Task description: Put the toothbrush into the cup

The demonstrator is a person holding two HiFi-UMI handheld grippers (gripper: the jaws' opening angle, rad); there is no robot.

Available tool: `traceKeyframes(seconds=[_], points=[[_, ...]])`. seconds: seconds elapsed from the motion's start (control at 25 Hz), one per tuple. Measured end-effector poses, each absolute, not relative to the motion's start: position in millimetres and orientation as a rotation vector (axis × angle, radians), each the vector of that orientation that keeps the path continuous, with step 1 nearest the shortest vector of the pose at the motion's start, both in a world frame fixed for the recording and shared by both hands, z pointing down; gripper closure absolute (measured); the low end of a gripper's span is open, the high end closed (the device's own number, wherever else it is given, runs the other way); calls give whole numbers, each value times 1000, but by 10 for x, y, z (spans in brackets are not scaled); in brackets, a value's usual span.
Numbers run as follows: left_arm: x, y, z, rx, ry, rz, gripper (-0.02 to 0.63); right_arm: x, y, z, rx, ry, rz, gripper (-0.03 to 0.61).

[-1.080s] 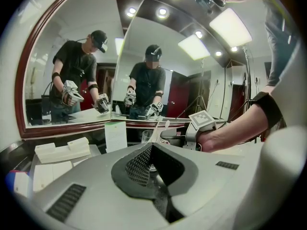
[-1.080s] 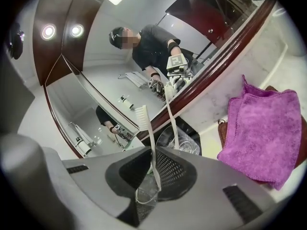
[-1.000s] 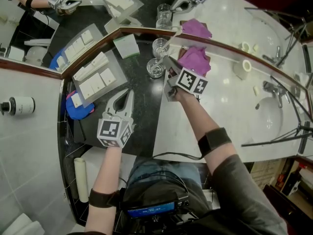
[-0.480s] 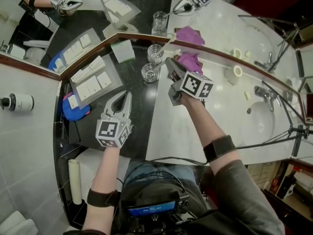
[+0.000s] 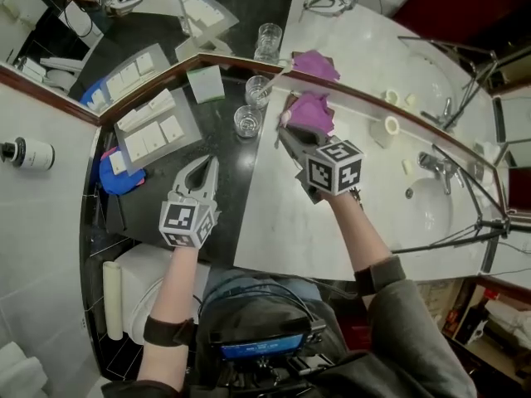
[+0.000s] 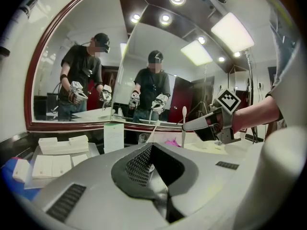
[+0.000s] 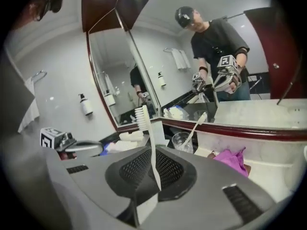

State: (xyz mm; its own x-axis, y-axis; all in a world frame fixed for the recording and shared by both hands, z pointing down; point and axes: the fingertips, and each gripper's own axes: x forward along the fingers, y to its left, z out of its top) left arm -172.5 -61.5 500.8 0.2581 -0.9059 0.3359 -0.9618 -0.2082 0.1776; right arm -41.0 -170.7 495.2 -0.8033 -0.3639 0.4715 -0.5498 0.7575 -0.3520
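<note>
The left gripper is hovering over the dark counter with its jaws pressed together and nothing between them. The right gripper is clamping the lower handle of the white toothbrush, which is standing upright with its bristles on top. So the picking up is done, but the putting in is not: the brush is hanging in the air, near the glass cup and not yet above it. That cup, it seems, is already holding another brush, which is leaning on the rim. A second glass is waiting beside it, in front of the mirror.
</note>
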Motion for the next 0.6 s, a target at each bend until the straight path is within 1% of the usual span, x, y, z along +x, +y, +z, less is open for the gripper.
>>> traceKeyframes(seconds=[0.44,0.6], points=[[-1755,-288,5168,2129,-1721,224,614,-430,-855,5601,323,-2188,152,532],[-1801,-196,5213,2114,-1724,226,614,-428,-642,5979,228,-2055,58,532]])
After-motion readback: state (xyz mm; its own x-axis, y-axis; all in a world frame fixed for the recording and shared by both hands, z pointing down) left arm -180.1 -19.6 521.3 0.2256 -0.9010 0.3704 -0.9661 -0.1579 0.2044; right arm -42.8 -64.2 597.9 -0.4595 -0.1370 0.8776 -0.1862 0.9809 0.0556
